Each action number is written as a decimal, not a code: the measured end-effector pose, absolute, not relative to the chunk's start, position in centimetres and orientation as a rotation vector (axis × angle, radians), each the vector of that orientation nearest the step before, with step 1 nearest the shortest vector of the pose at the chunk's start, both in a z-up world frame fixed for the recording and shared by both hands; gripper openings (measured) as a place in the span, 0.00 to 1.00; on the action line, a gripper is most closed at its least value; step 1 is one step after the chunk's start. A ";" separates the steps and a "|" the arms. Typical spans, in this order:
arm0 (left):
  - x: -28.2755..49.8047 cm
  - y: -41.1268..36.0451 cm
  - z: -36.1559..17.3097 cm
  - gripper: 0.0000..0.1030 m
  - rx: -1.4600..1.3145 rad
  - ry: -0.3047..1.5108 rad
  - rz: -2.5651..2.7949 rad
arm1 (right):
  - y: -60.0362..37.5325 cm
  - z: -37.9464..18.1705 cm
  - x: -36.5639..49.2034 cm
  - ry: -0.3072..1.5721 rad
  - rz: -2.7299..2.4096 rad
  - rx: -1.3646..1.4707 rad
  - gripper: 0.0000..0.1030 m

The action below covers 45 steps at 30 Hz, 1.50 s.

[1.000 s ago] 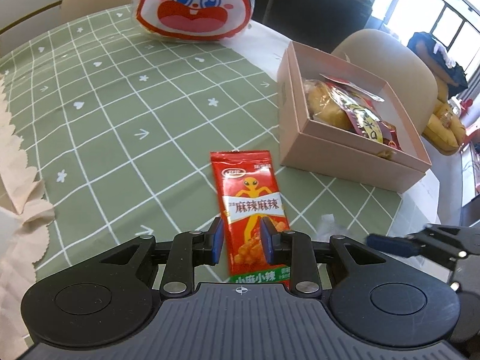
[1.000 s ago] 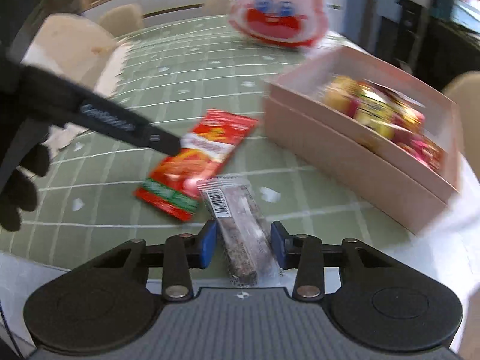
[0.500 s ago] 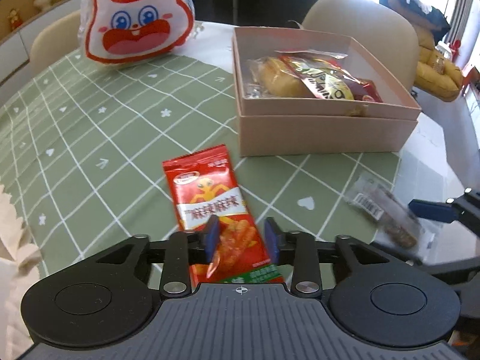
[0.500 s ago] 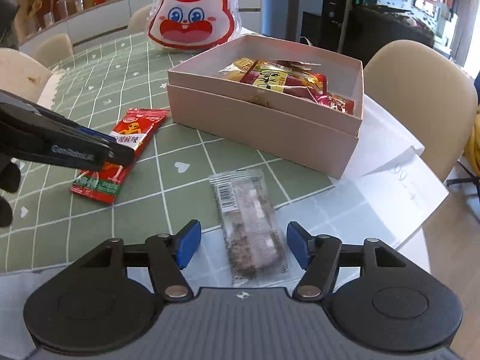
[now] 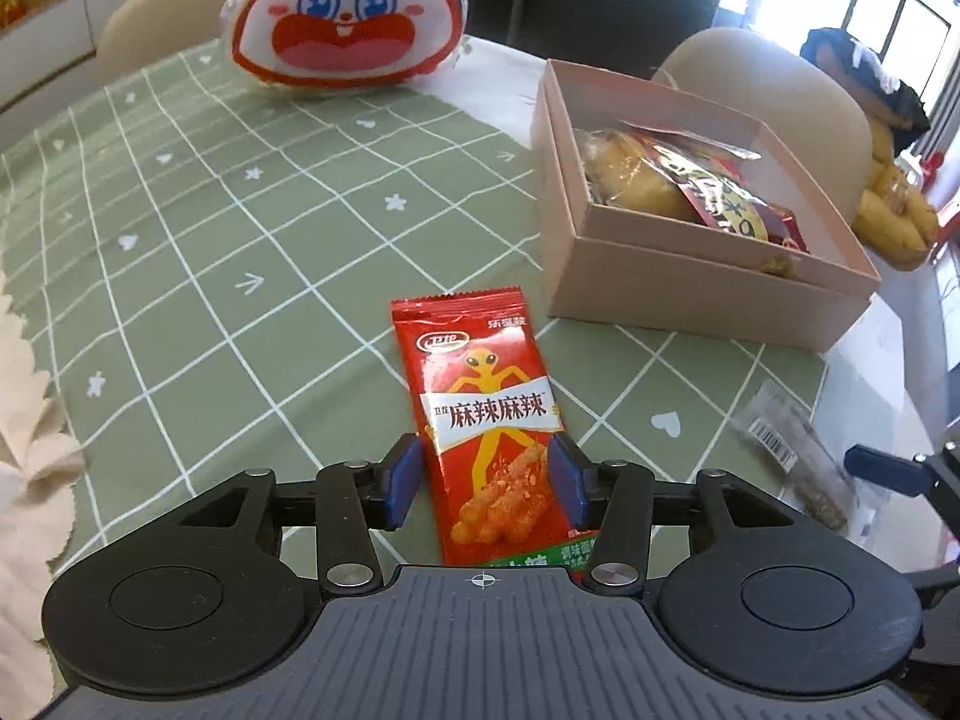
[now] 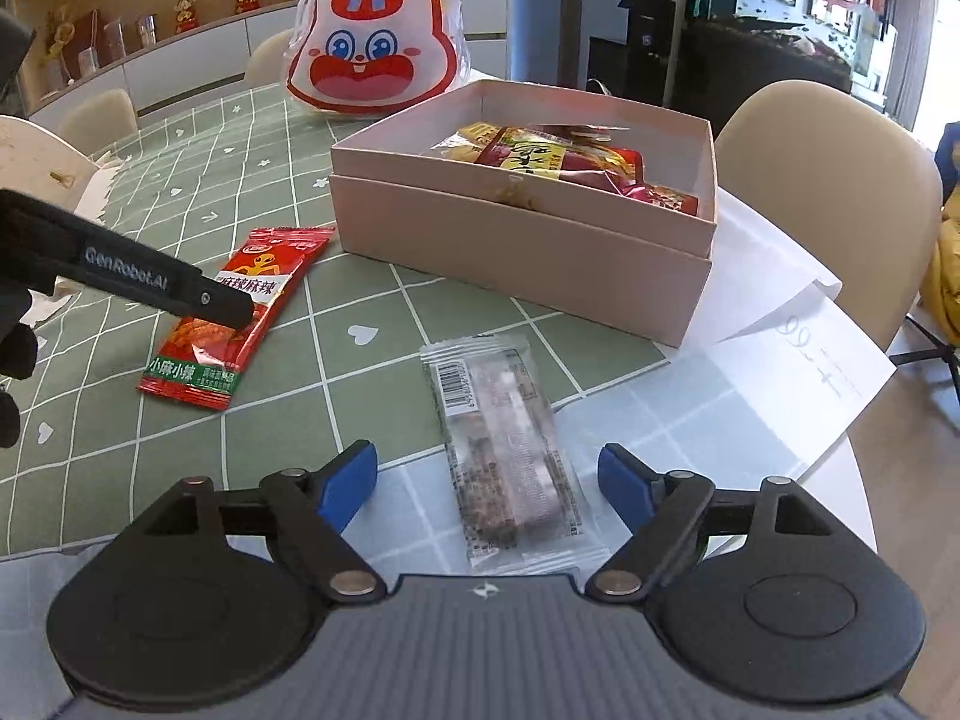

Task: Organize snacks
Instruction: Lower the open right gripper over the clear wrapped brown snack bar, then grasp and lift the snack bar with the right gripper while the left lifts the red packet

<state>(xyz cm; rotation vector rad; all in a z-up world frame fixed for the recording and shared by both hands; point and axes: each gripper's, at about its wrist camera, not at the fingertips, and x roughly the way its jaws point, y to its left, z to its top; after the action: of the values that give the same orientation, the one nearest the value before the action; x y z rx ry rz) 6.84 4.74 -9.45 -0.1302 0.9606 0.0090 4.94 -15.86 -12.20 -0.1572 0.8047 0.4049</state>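
Observation:
A red snack packet (image 5: 486, 414) lies flat on the green checked tablecloth (image 5: 240, 228). Its lower half sits between the blue pads of my left gripper (image 5: 483, 483), whose jaws are opening; the pads stand at the packet's edges without squeezing it. A clear-wrapped dark bar (image 6: 510, 450) lies at the table's near edge between the pads of my right gripper (image 6: 487, 485). Those jaws are opening too and stand well apart from the bar. The open pink box (image 6: 522, 246) behind holds several snack packets. The packet (image 6: 240, 300), bar (image 5: 798, 462) and box (image 5: 690, 294) show in both views.
A large rabbit-face bag (image 6: 375, 54) stands at the far side of the table. White paper (image 6: 798, 360) lies under the box's right corner by the table edge. Cream cloth (image 5: 24, 450) hangs at the left. Beige chairs (image 6: 828, 168) surround the table.
Both grippers' jaws have spread wider. The right pads have drawn away from the bar's sides, and the left pads have moved out to the red packet's edges. Both snacks still lie on the table.

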 end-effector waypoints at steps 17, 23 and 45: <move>11.0 2.8 -10.1 0.67 -0.131 0.948 0.042 | -15.7 -12.6 4.6 0.789 0.399 -0.151 0.90; 11.2 2.5 -10.4 0.62 -0.060 0.910 0.080 | -15.8 -12.8 4.4 0.775 0.402 -0.149 0.91; 4.6 5.0 -9.9 0.65 -0.107 0.941 -0.032 | -15.6 -12.4 3.7 0.832 0.452 -0.181 0.95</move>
<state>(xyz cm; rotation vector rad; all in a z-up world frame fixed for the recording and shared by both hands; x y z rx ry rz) 4.61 5.02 -9.93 -0.1071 0.9415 -0.0318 3.73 -15.56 -12.44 -0.1805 0.8316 0.4523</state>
